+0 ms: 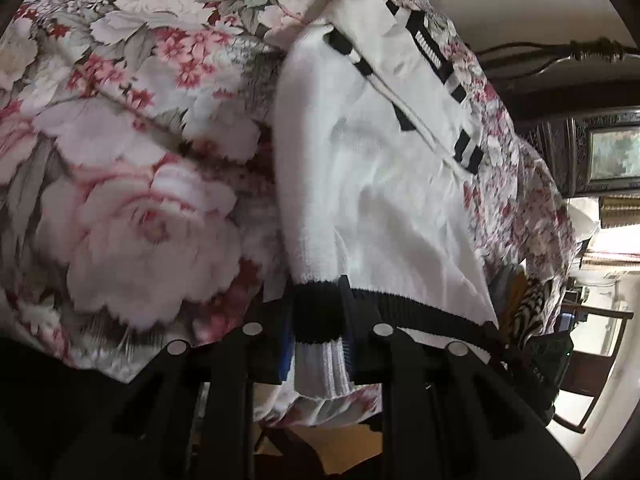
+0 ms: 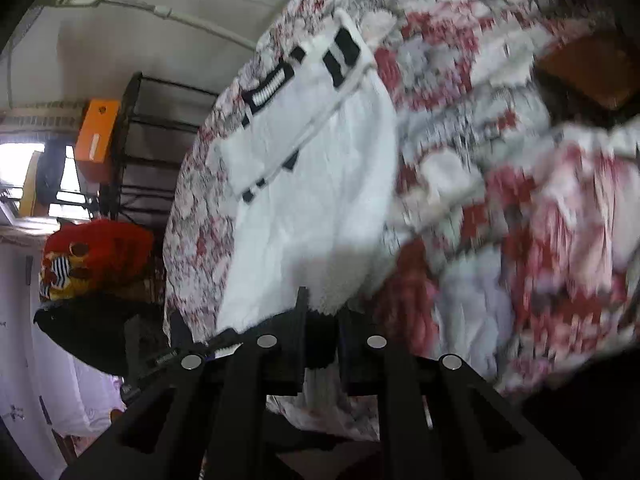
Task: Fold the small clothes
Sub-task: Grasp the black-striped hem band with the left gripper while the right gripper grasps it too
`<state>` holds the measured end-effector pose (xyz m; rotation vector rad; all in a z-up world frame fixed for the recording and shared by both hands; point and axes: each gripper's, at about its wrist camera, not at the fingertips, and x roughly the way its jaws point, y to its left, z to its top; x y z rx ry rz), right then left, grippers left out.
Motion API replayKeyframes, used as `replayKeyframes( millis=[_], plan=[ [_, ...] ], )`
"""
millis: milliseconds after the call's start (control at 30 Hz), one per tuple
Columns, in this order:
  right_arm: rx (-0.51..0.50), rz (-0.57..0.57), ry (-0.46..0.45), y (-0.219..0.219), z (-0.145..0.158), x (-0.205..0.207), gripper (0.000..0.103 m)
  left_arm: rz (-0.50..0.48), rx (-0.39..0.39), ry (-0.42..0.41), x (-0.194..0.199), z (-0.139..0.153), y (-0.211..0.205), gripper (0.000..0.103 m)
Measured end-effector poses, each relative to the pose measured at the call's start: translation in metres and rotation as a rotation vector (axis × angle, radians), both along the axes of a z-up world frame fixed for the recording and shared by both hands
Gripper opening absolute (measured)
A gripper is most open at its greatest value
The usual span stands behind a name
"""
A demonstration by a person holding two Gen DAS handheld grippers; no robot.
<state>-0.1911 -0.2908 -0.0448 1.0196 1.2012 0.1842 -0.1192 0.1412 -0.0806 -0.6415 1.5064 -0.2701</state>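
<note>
One white knit garment with black trim lies spread on the floral bedspread, its black ribbed hem nearest both tools. The left claw is clamped on one corner of that hem; the right claw is clamped on the opposite corner.

Risk: the knit is soft and each grip is narrow, so uneven lifting may pull the hem out of one claw, and the fold would collapse. Dragging may also bunch the loose bedspread beneath.

Count: one garment, two claws, one bedspread. No second garment can be confirmed in either view.
</note>
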Motion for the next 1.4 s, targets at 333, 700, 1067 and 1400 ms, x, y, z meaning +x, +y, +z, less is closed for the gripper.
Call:
replayKeyframes(
  millis=[333,700,1067,1400],
  plan=[
    [-0.013,0.063,0.082,0.014,-0.019,-0.003,0.025,0.009,0.037,0.060,0.004,-0.016,0.001,0.027],
    [-0.011,0.004,-0.046,0.002,0.011,0.007,0.012,-0.065,0.102,-0.082,0.026,0.022,-0.014,0.018],
    [-0.058,0.009,-0.073,-0.001,0.021,0.054,0.012,-0.089,0.147,-0.090,0.062,0.020,-0.024,0.018],
    [-0.092,0.013,-0.055,-0.010,0.013,0.102,0.012,-0.093,0.179,-0.115,0.106,0.018,-0.036,0.019]
  ],
)
